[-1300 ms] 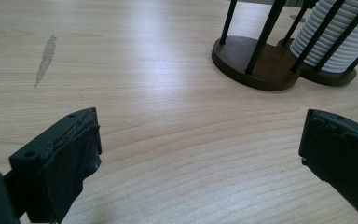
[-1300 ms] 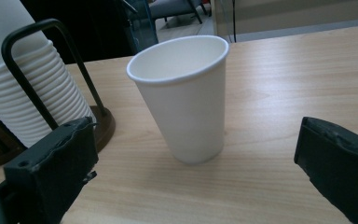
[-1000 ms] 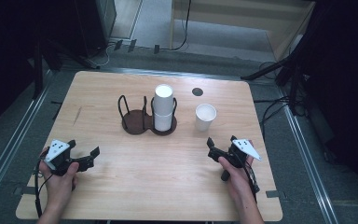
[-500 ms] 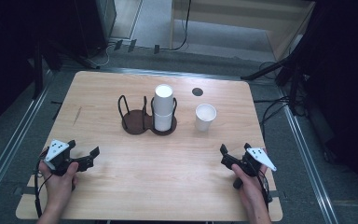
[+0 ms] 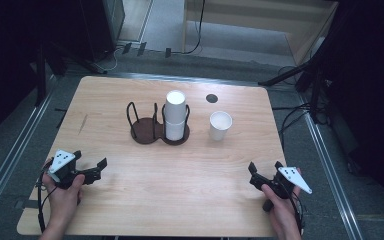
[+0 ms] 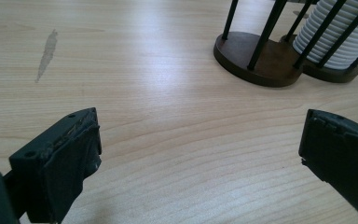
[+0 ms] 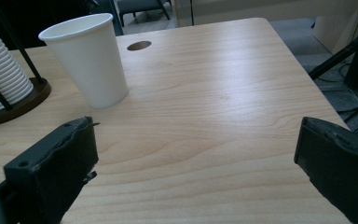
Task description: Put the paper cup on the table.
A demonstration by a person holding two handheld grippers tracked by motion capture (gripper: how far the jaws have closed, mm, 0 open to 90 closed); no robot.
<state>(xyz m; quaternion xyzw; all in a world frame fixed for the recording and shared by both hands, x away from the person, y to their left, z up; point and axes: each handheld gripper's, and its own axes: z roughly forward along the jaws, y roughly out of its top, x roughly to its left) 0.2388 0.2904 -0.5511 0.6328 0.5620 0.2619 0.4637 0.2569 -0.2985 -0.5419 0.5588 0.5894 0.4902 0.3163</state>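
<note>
A dark brown two-ring cup rack (image 5: 147, 134) stands mid-table, its left ring empty. A stack of white paper cups (image 5: 175, 115) fills the right ring. A single white paper cup (image 5: 220, 125) stands upright to the right of the rack. My left gripper (image 5: 89, 158) rests near the front left of the table, open and empty. In the left gripper view the rack base (image 6: 256, 58) and the cup stack (image 6: 335, 37) lie ahead of the left gripper (image 6: 200, 144). My right gripper (image 5: 265, 166) sits at the front right, open and empty. In the right gripper view the single cup (image 7: 88, 60) stands ahead of the right gripper (image 7: 196, 158), to the left.
The wooden table (image 5: 130, 200) has a round cable hole (image 5: 211, 98) behind the single cup. Metal floor rails run along both sides. Cables and stands lie on the floor at the right and behind.
My right gripper has moved right and back toward the table's front edge, away from the single cup. The left gripper has stayed where it was.
</note>
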